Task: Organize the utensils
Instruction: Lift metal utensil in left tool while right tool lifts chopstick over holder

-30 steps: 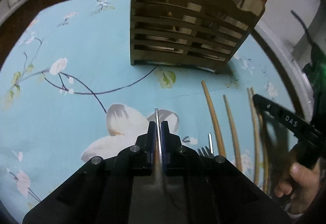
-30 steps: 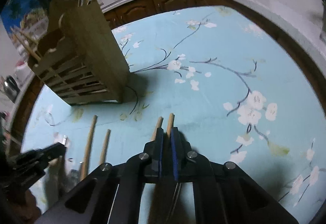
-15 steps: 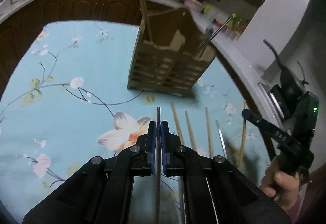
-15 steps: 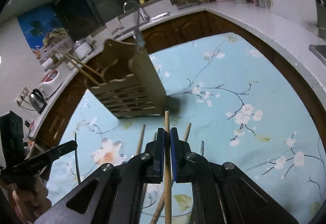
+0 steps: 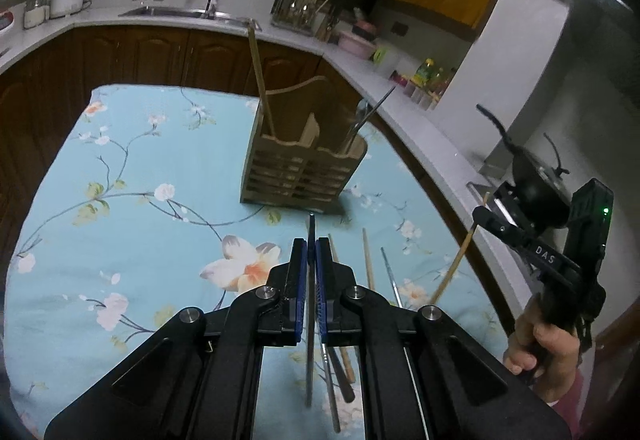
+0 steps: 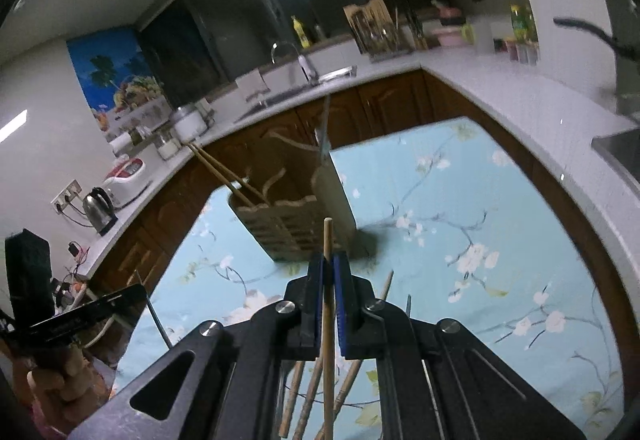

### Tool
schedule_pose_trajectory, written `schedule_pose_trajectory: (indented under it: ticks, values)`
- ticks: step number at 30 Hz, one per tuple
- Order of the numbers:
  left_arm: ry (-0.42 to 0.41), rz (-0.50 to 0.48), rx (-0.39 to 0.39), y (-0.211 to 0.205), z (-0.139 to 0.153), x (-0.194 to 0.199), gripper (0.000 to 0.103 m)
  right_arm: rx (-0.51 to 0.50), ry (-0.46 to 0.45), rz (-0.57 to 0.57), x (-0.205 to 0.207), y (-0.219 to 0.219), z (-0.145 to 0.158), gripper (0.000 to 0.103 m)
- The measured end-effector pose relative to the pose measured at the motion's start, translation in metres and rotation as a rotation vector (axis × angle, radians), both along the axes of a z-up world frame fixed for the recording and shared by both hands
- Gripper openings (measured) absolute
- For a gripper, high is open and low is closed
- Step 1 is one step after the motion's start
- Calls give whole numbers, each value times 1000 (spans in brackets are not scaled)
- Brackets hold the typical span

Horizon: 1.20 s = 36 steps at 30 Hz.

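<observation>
Utensils: thin metal rod (image 5: 311, 282), wooden chopstick (image 6: 327, 304)
Left gripper (image 5: 311, 252): fingers clamped on rod
Right gripper (image 6: 328, 267): fingers clamped on chopstick
Hidden: rod's lower end

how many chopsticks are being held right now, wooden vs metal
wooden chopstick: 1
metal chopstick: 1
total: 2
</observation>
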<state>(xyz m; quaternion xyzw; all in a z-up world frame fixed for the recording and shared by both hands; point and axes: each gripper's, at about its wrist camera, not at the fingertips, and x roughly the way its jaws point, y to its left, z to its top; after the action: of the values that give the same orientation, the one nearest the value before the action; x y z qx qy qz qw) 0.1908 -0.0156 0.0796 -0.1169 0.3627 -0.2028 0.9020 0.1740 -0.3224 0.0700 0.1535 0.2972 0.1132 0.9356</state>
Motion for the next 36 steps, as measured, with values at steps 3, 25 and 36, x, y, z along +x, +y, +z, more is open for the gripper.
schedule_pose_trajectory:
  ticks: [3,25,36]
  values:
    - [-27,9,-12,6,10,-5,4,-20,-46,-9,-5,1,14,5]
    - [-198,74,-35,24,73,19,4,-37,-170,-1,16,10,60,5]
    - [-333,154,-59,34,125,67,4,-15,-292,-43,65,12,111,5]
